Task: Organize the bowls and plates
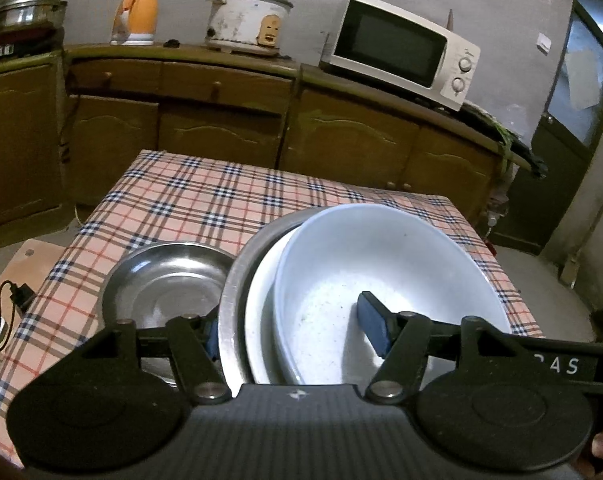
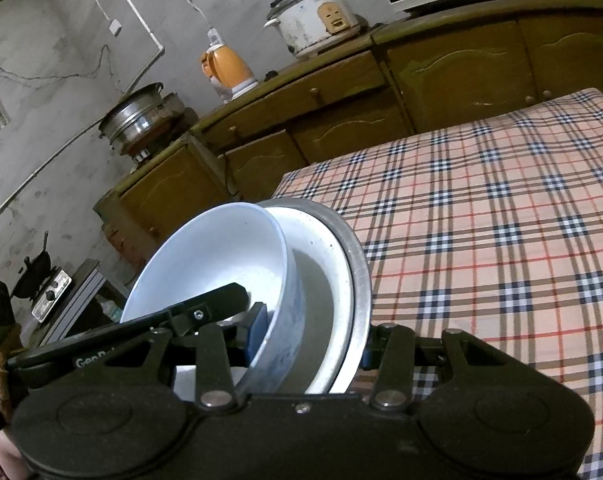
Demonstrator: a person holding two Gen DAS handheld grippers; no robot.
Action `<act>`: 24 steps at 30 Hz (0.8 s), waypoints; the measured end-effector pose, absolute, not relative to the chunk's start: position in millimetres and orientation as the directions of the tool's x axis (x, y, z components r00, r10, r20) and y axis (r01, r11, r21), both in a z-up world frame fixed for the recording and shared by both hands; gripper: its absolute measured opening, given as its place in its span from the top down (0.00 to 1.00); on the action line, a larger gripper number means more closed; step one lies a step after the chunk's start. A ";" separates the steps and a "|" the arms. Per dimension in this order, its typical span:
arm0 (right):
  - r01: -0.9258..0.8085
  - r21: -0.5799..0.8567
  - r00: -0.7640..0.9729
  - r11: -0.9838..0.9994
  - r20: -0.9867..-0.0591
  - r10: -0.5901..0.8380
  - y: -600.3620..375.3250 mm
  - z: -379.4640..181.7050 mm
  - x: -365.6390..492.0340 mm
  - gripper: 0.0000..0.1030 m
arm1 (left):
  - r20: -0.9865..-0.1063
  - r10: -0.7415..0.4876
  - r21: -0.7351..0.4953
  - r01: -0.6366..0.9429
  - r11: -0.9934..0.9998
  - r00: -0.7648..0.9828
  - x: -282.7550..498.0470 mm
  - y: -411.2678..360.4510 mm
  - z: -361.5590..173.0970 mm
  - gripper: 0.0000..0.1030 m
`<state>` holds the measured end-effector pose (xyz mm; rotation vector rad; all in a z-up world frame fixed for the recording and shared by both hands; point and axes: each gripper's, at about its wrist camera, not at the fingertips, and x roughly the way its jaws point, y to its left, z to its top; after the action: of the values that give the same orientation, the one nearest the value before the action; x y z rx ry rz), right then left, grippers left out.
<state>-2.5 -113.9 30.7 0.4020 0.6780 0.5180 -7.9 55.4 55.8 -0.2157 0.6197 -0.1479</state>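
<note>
Where wooden cabinets (image 1: 221, 128) line the wall, a plaid tablecloth (image 1: 205, 200) covers the table.

Dim, grainy fisheye views, edges bent, glare whitening the bowl (image 1: 381, 264).

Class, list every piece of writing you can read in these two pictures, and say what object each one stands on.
"DAS": partly cut off, on the other tool's arm, left wrist view.
"GenRo": cut off, on the other tool's arm, right wrist view.
Microwave dial markings: too small to read.
Rice cooker panel: unreadable.

glossy white bowl (image 1: 385, 264), brushed metal basin (image 1: 237, 276), checked cloth (image 1: 205, 200)
</note>
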 end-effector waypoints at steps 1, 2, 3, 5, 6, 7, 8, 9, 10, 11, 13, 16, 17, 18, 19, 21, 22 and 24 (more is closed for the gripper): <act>-0.321 0.508 0.660 0.799 -0.486 0.573 -112.3 30.4 -1.7 0.48 | -0.559 -0.198 -0.244 0.068 0.967 0.805 -7.8 57.4 55.7 0.36; -0.324 0.508 0.657 0.798 -0.486 0.576 -110.5 30.0 -0.8 0.48 | -0.560 -0.195 -0.244 0.064 0.968 0.805 -7.8 58.9 55.4 0.36; -0.327 0.508 0.654 0.797 -0.487 0.579 -108.3 29.5 0.4 0.48 | -0.561 -0.192 -0.244 0.060 0.968 0.805 -7.6 60.6 55.0 0.36; -0.331 0.508 0.649 0.795 -0.489 0.583 -104.7 28.6 3.1 0.48 | -0.564 -0.186 -0.246 0.052 0.968 0.804 -7.2 63.8 54.2 0.36; -0.333 0.508 0.646 0.794 -0.491 0.585 -102.4 28.2 3.6 0.48 | -0.569 -0.181 -0.246 0.044 0.968 0.803 -7.5 65.3 53.6 0.36; -0.334 0.508 0.643 0.794 -0.492 0.586 -99.9 27.6 3.8 0.48 | -0.570 -0.178 -0.246 0.040 0.968 0.802 -7.5 66.8 53.1 0.36; -0.336 0.508 0.640 0.793 -0.494 0.588 -98.2 27.1 4.6 0.48 | -0.572 -0.176 -0.247 0.037 0.968 0.801 -7.4 67.9 52.7 0.36; -0.338 0.508 0.637 0.792 -0.496 0.590 -96.2 26.4 5.4 0.48 | -0.574 -0.174 -0.247 0.033 0.968 0.801 -7.2 69.0 52.4 0.36; -0.339 0.509 0.635 0.791 -0.497 0.592 -94.9 25.9 6.8 0.48 | -0.575 -0.171 -0.247 0.029 0.969 0.800 -6.9 70.5 52.0 0.36; -0.341 0.510 0.632 0.790 -0.498 0.594 -93.3 25.4 8.0 0.48 | -0.577 -0.169 -0.247 0.026 0.969 0.799 -7.0 71.6 51.7 0.36; -0.343 0.511 0.627 0.788 -0.500 0.597 -90.6 24.4 9.1 0.48 | -0.579 -0.165 -0.246 0.022 0.969 0.798 -6.6 73.1 51.3 0.36; -0.347 0.510 0.622 0.787 -0.503 0.600 -87.5 23.6 12.6 0.48 | -0.582 -0.162 -0.248 0.016 0.969 0.797 -6.2 75.6 50.4 0.36; -0.348 0.510 0.620 0.787 -0.504 0.601 -86.8 23.3 12.9 0.48 | -0.583 -0.161 -0.248 0.014 0.969 0.796 -6.3 76.4 50.1 0.36; -0.349 0.510 0.618 0.786 -0.505 0.602 -85.7 23.2 12.3 0.48 | -0.584 -0.160 -0.248 0.012 0.969 0.796 -6.4 77.1 49.8 0.36; -0.349 0.510 0.617 0.786 -0.506 0.603 -84.9 22.9 13.4 0.48 | -0.585 -0.158 -0.248 0.010 0.969 0.795 -6.3 77.9 49.6 0.36; -0.351 0.510 0.614 0.785 -0.508 0.604 -83.0 22.4 13.8 0.48 | -0.586 -0.156 -0.249 0.007 0.969 0.795 -6.5 78.7 49.2 0.36; -0.352 0.510 0.613 0.785 -0.508 0.605 -82.4 22.3 15.2 0.48 | -0.586 -0.155 -0.249 0.005 0.968 0.795 -6.4 79.6 49.2 0.36; -0.354 0.510 0.611 0.784 -0.508 0.607 -80.9 21.8 16.0 0.48 | -0.587 -0.152 -0.249 0.002 0.968 0.795 -6.6 80.8 48.9 0.36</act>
<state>16.0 -80.9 21.8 0.3809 0.7217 0.5698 -6.6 80.8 48.9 -0.2422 0.6479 -0.0837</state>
